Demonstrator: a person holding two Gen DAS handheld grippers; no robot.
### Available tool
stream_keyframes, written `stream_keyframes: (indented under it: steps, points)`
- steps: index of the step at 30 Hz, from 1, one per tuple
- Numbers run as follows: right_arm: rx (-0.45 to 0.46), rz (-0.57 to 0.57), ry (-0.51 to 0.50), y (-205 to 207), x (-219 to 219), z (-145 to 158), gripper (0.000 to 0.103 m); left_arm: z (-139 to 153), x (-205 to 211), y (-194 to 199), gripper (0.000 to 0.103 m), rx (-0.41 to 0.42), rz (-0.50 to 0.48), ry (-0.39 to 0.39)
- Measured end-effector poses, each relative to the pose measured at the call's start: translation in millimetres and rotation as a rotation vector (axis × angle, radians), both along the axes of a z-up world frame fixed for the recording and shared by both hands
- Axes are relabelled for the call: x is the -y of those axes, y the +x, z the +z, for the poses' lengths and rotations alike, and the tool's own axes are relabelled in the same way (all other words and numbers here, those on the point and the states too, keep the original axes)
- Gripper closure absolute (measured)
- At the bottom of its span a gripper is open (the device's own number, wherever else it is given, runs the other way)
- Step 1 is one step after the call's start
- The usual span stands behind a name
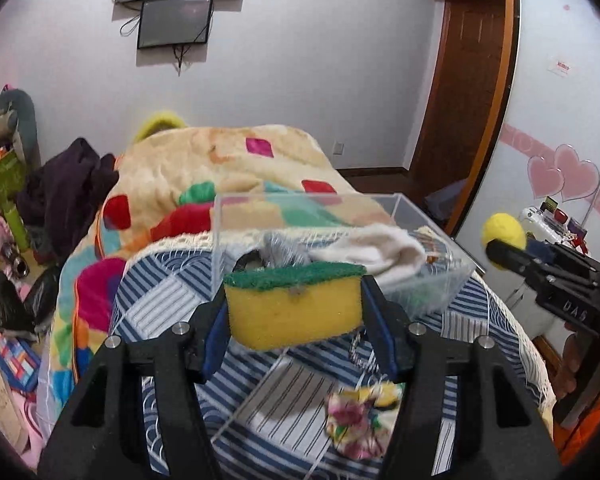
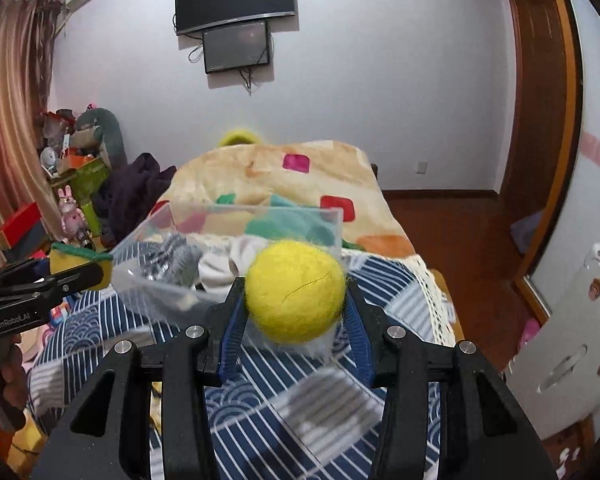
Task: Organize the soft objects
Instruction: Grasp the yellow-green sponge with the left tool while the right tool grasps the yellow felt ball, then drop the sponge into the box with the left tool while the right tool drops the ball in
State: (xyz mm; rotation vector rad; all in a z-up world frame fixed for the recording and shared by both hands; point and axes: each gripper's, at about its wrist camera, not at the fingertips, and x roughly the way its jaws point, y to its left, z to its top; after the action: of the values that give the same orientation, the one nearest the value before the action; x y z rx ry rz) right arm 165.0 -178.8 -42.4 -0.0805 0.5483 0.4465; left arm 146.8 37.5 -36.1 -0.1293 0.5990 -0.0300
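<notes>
My left gripper (image 1: 294, 312) is shut on a yellow sponge with a green scouring top (image 1: 294, 304), held in the air just in front of a clear plastic box (image 1: 340, 240). The box stands on the striped cloth and holds a white sock (image 1: 376, 254) and a grey striped sock (image 1: 284, 254). My right gripper (image 2: 296, 300) is shut on a fuzzy yellow ball (image 2: 296, 292), held near the box's (image 2: 236, 248) near right corner. The left gripper with the sponge (image 2: 80, 262) shows at the left of the right wrist view; the ball (image 1: 504, 232) shows at the right of the left wrist view.
A small floral cloth (image 1: 360, 420) lies on the blue striped tablecloth (image 1: 172, 304) below my left gripper. A bed with a patchwork blanket (image 1: 220, 168) is behind the box. Clutter and toys (image 1: 4, 200) fill the floor at left. A wooden door (image 1: 468, 80) is at right.
</notes>
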Motion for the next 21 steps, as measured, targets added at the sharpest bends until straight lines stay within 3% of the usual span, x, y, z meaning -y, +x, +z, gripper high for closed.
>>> stream_keyframes:
  steps: [5,12,21]
  points:
    - [-0.01,0.016,-0.007,13.5,-11.7,-1.1,0.06,-3.7,8.1,26.6,0.044,-0.028,-0.027,-0.04]
    - [-0.078,0.024,-0.008,38.1,-20.3,-15.5,0.06,-23.0,23.9,59.1,0.044,-0.094,-0.034,-0.008]
    - [-0.107,0.04,-0.049,40.2,-27.2,-27.2,0.06,-39.6,31.0,81.7,0.044,-0.129,-0.026,0.036]
